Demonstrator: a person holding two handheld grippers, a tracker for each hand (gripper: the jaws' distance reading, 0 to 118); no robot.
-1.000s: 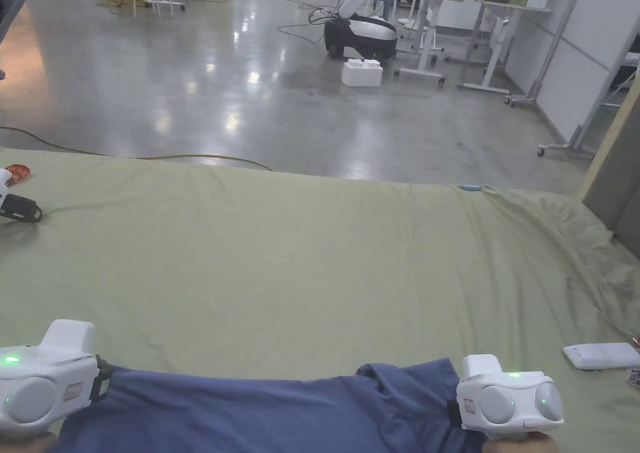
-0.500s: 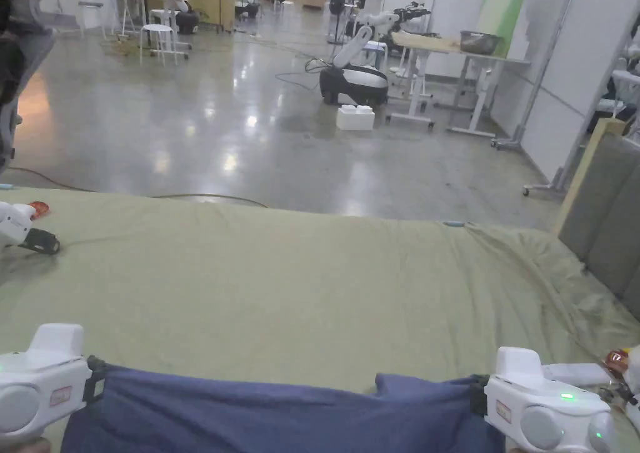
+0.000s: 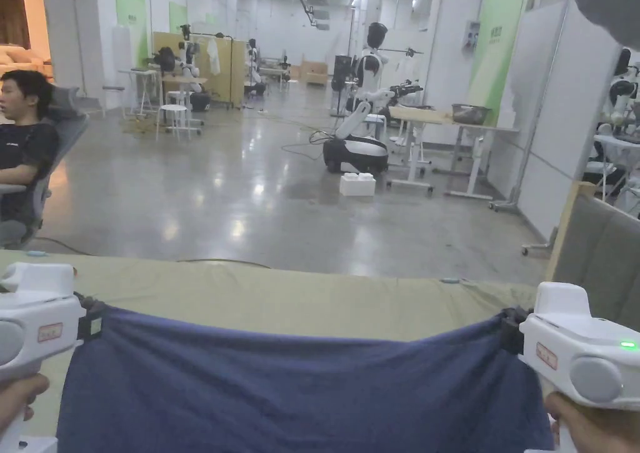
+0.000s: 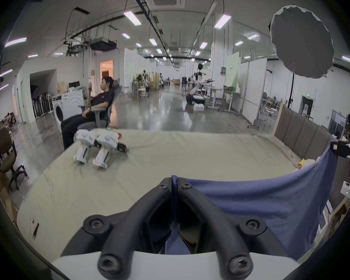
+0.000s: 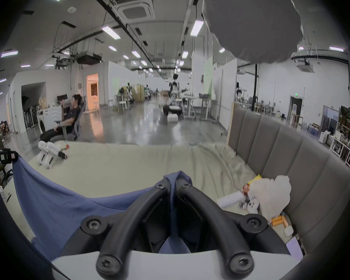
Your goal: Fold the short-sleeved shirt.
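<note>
Green-sheeted bed (image 3: 350,301) in an open workshop hall, blue short-sleeved shirt (image 3: 300,385) held up over its near edge.
Left tool (image 4: 175,185) and right tool (image 5: 173,183) each clamped on a top corner of the cloth, stretched between them; best kept level and taut, then lowered flat toward the bed's middle without letting the sagging edge bunch.
</note>
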